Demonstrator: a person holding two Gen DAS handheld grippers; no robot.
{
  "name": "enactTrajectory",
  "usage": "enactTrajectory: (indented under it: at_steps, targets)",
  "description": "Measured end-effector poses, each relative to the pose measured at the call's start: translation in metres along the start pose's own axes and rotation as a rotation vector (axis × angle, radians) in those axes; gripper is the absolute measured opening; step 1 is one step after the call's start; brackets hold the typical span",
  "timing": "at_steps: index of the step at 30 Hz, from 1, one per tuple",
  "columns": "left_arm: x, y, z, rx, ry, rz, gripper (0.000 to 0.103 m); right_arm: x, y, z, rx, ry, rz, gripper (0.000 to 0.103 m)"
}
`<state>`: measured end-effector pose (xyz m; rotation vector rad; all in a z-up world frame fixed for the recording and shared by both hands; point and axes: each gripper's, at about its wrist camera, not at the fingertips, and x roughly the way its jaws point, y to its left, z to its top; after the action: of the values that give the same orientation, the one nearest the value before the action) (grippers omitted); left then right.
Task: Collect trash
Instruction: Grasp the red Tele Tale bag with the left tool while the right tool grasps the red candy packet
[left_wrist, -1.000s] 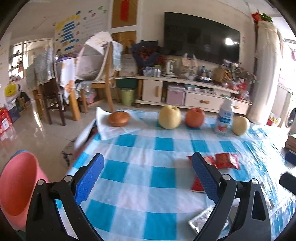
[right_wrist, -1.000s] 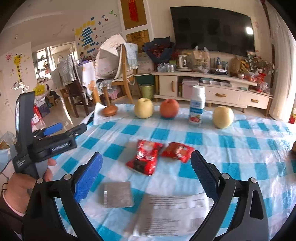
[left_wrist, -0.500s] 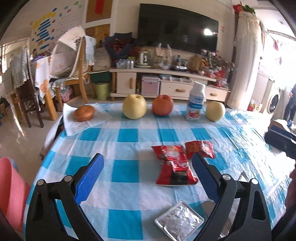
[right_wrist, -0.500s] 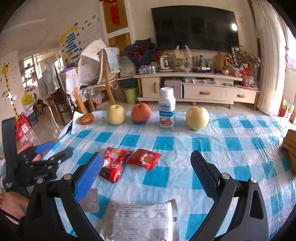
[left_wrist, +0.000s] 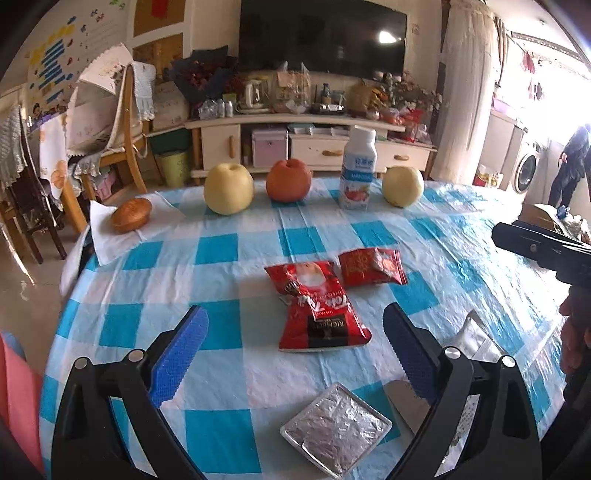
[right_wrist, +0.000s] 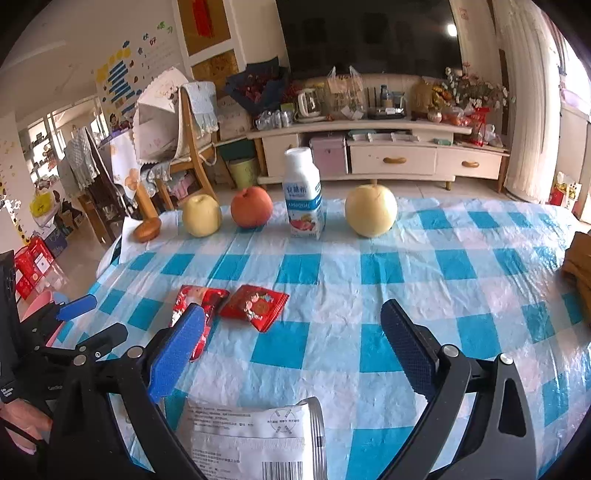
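On the blue-and-white checked tablecloth (left_wrist: 229, 373), the long red crinkly snack wrapper (left_wrist: 317, 310) lies at twelve o'clock of the spread, empty left gripper (left_wrist: 291, 350), square foil packet (left_wrist: 336, 430) at six. The right gripper (right_wrist: 291, 350), also spread, hovers empty; thin film could slip from a shallow pinch.

Checked table (left_wrist: 229, 369) carries red wrappers (left_wrist: 317, 310), foil packet (left_wrist: 336, 428), fruit (left_wrist: 229, 188), bottle (left_wrist: 357, 173).
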<state>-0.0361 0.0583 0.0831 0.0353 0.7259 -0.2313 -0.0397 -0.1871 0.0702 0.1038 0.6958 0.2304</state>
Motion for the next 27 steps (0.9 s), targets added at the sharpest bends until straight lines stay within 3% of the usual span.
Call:
enactTrajectory:
  at_steps: [5, 13, 23, 25, 27]
  targets:
    - [0.018, -0.007, 0.001, -0.002, 0.046, -0.025, 0.095, 0.014, 0.002, -0.002, -0.019, 0.052, 0.007, 0.096]
    - [0.063, -0.026, 0.005, 0.033, 0.142, 0.026, 0.095, 0.027, -0.004, -0.003, -0.024, 0.091, -0.001, 0.096]
    - [0.099, -0.025, 0.008, -0.004, 0.215, 0.091, 0.094, 0.056, -0.009, -0.004, -0.021, 0.153, 0.030, 0.096]
    - [0.105, -0.025, 0.005, -0.010, 0.236, 0.091, 0.078, 0.062, -0.008, -0.003, -0.028, 0.165, 0.042, 0.096]
    - [0.107, -0.025, 0.005, -0.024, 0.238, 0.082, 0.071, 0.069, -0.008, -0.001, -0.041, 0.173, 0.052, 0.096]
